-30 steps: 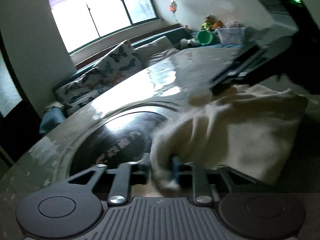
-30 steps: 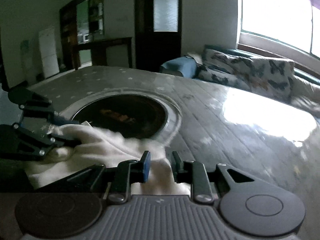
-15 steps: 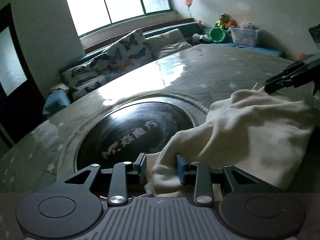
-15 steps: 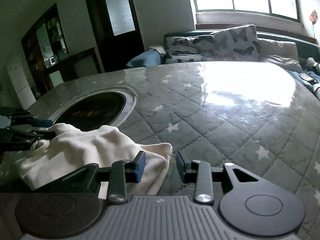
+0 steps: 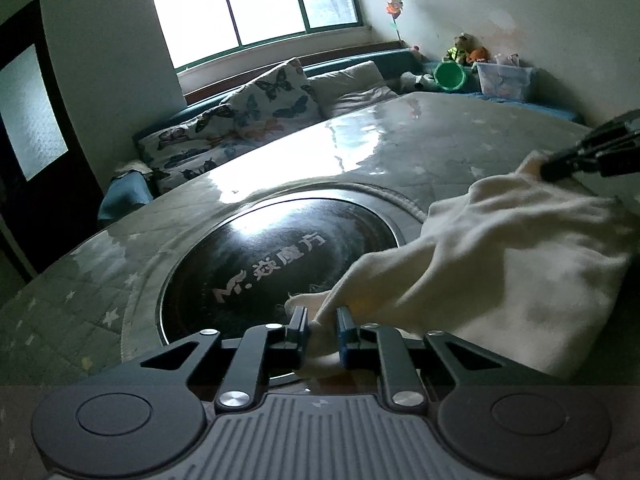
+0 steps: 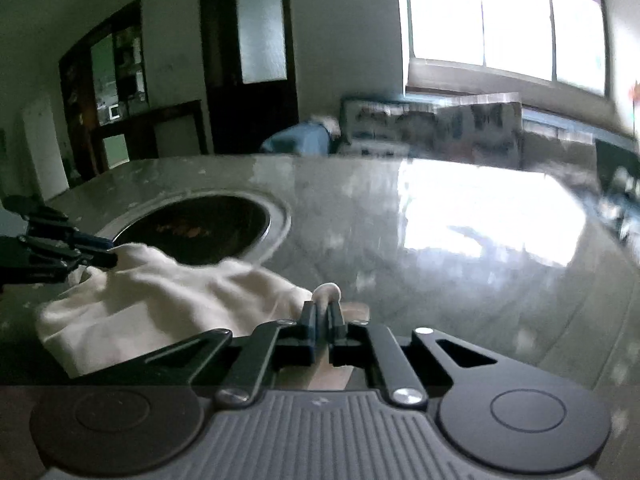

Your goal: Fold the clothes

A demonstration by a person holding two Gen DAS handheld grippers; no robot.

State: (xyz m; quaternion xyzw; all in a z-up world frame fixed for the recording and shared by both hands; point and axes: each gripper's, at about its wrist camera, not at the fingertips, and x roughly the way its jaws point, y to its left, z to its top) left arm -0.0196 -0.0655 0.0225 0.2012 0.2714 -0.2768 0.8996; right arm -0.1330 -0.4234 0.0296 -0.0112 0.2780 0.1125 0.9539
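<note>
Quilted, star-printed covering spreads over the round table that fills both wrist views, with a dark glass disc sunk into its middle and bright window glare across the far side. On it lies the cream garment, bunched and still unfolded, at the lower right of the left wrist view and the lower left of the right wrist view, one edge overlapping the rim of the disc. The left gripper has just been closing and now pinches a fold of the garment's near corner between its blue pads, at the bottom centre of its own view. The right gripper has likewise just been closing; its jaws stand nearly together with a small loop of cloth poking up between them, so it too is clamped on the fabric, at the opposite end. Each tool shows in the other's view at the frame edge, biting into the cloth. The step in hand looks like the taking of two corners, now done. The next move, as I judge it, calls for lifting both ends together and drawing them apart so the cloth hangs or lies flat, keeping both pinches firm and the pull even, since a thin pinch could slip. Beyond the table, butterfly-print cushions line a bench under the window.
</note>
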